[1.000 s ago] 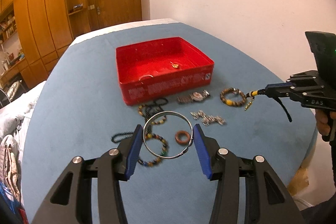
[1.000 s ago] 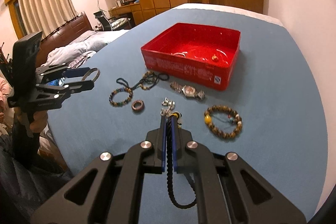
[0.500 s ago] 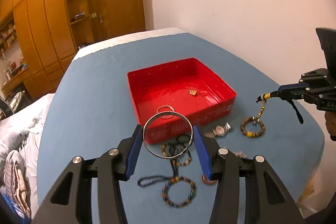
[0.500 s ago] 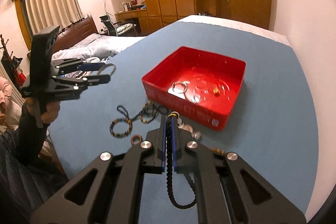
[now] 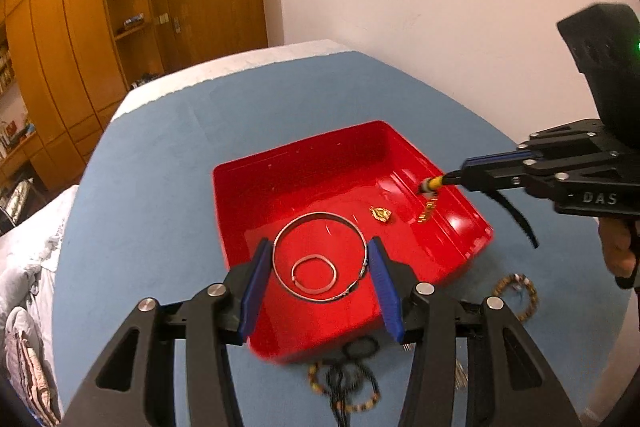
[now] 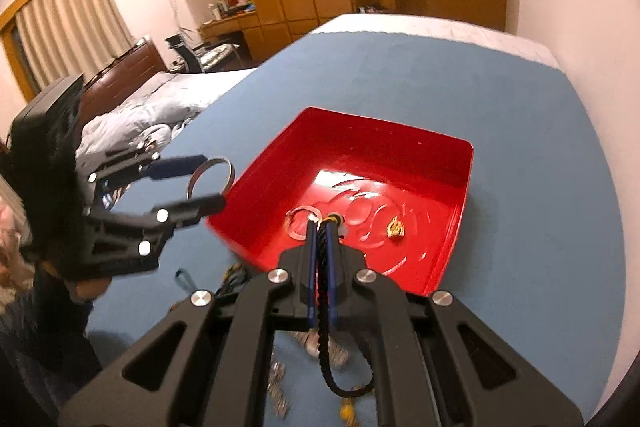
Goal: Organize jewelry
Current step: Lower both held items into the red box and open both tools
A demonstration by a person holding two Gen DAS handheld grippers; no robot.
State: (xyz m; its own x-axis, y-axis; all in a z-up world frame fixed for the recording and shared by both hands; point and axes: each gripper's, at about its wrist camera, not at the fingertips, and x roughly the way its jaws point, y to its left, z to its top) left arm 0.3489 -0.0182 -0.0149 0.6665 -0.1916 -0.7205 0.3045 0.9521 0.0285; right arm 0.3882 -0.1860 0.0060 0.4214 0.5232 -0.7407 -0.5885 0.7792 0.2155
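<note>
1. Blue cloth covered the table (image 5: 160, 163); a red tray (image 5: 280, 171) sat on it.
2. Left gripper (image 5: 320, 259) clamped a silver bangle (image 5: 319, 255) above the tray.
3. Right gripper (image 6: 319, 227) pinched a black cord (image 6: 326, 359) over it.
4. Both probably needed lowering, then releasing.

Red tray (image 5: 224, 211), silver bangle (image 5: 320, 219), gold charm (image 5: 380, 214), blue cloth (image 5: 160, 155)

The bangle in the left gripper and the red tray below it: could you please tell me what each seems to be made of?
The bangle looks like polished silver-toned metal: a thin, rigid band with bright glints. The red tray looks like glossy moulded plastic, possibly lacquered tin: its floor mirrors the room light and its corners are rounded.
</note>
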